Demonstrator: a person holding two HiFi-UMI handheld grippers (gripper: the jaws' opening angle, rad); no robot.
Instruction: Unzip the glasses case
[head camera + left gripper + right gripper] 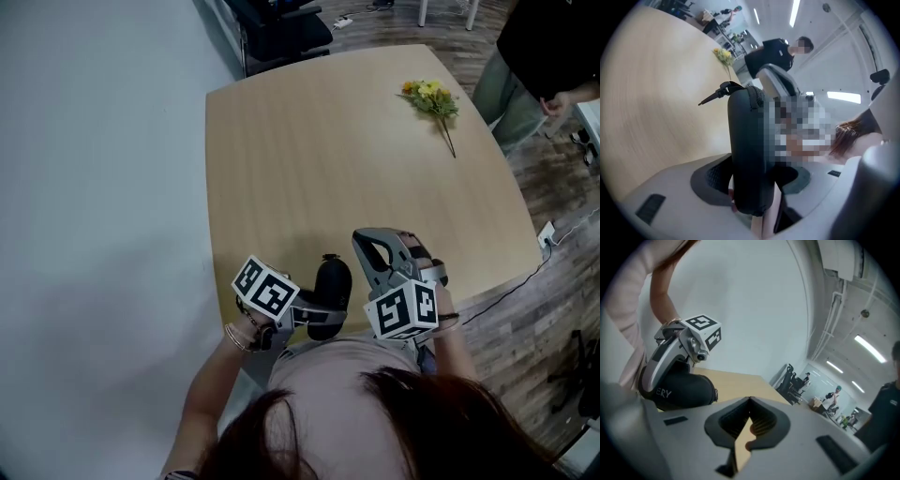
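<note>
Head view: left hand-held gripper [307,312] clamps the case [333,281] over the surface [328,159]; right hand-held gripper [749,425], jaws together, just beside the case.

Wide bare tabletop [319,159] ahead, flower sprig [431,98] and bystander [539,47] far right, glasses case [331,291] close at the near edge

One table [328,159]; one sprig of flowers [431,98]; one black case [330,292]. Two grippers, left gripper [750,187] and right gripper [749,425], each with one marker cube, so two cubes [265,288] [401,310] in all; two bare forearms [211,384] behind them. One bystander [548,42] at the table's far corner; at least two distant people [806,378] in the right gripper view; one black chair [281,28]; one floor cable [511,286].
</note>
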